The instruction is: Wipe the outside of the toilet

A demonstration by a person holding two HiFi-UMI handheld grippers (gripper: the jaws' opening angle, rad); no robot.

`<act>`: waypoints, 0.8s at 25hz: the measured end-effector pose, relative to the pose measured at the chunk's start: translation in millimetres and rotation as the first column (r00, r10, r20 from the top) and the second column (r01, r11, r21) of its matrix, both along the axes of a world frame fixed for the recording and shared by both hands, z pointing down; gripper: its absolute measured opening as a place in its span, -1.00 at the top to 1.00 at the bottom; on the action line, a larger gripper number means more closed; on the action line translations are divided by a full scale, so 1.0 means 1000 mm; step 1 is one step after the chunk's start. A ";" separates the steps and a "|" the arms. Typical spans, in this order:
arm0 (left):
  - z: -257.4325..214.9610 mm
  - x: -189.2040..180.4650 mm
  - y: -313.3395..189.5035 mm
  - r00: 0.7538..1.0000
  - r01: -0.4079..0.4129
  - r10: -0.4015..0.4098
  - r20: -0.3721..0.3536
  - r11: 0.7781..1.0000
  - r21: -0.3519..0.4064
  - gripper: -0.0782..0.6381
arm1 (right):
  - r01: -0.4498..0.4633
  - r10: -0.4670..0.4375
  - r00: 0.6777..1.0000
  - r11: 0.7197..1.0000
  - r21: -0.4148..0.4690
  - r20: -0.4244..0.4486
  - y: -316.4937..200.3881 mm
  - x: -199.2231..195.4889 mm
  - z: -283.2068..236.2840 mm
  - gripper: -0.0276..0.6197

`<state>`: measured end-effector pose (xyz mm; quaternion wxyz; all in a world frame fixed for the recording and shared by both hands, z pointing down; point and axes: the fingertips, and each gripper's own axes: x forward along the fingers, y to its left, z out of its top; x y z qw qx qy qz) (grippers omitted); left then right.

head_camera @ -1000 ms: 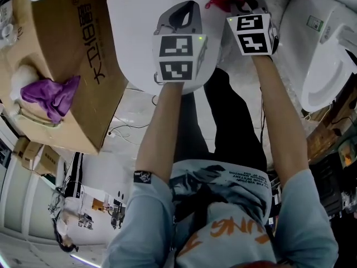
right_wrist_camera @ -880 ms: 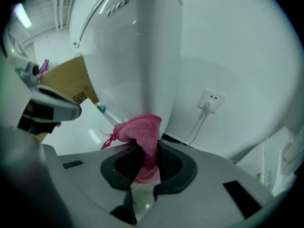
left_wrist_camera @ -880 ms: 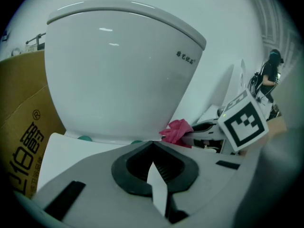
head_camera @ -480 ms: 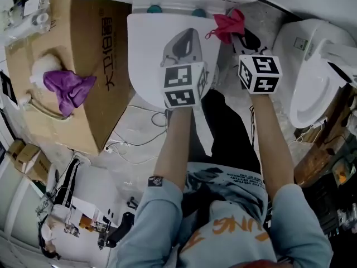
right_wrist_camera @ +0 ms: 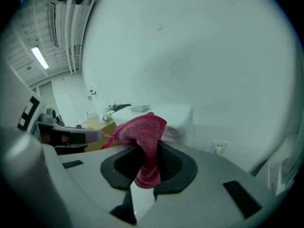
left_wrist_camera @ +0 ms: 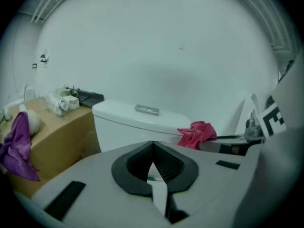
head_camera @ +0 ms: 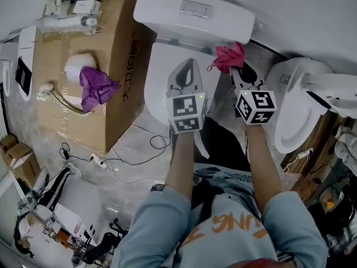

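White wall (left_wrist_camera: pixel 166 42) backs one toilet (head_camera: pixel 192 15) in the middle, and a second toilet (head_camera: pixel 290 121) stands to its right. At left, one cardboard box (head_camera: pixel 120 82) carries one purple cloth (head_camera: pixel 96 90). Of the two grippers, the left gripper (head_camera: pixel 188 66) is over the middle toilet's closed lid, its fingers pressed together on nothing. The right gripper (head_camera: pixel 239 74) pinches one pink cloth (head_camera: pixel 230 56) beside the tank's right end. Only the right gripper view shows a wall socket (right_wrist_camera: pixel 218 148).

Cluttered storage-like room: toilet (head_camera: pixel 192 15) beside another toilet (head_camera: pixel 295 113), cardboard box (head_camera: pixel 120 54), loose floor cables (head_camera: pixel 114 162).
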<state>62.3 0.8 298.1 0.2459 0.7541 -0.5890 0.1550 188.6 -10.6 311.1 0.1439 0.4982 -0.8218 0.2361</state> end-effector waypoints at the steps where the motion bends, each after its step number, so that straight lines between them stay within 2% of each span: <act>1: -0.011 -0.004 0.001 1.000 0.014 -0.014 0.002 1.000 0.006 0.74 | -0.002 0.002 1.000 1.000 0.014 0.013 -0.001 -0.003 -0.015 0.65; 6: -0.081 -0.035 0.003 0.995 0.105 -0.105 -0.005 0.992 0.076 0.74 | 0.030 -0.038 0.997 0.993 0.115 0.068 -0.003 -0.032 -0.096 0.65; 12: -0.157 -0.071 0.003 0.971 0.235 -0.223 -0.085 0.955 0.180 0.74 | 0.025 -0.053 0.993 0.967 0.252 0.104 -0.019 -0.054 -0.184 0.65; 16: -0.204 -0.092 0.019 0.968 0.253 -0.244 -0.065 0.934 0.252 0.74 | 0.032 -0.071 0.992 0.942 0.333 0.106 -0.013 -0.071 -0.237 0.65; 20: -0.251 -0.099 0.021 0.975 0.211 -0.222 -0.006 0.914 0.346 0.74 | 0.097 -0.133 0.989 0.910 0.402 0.062 -0.012 -0.092 -0.274 0.64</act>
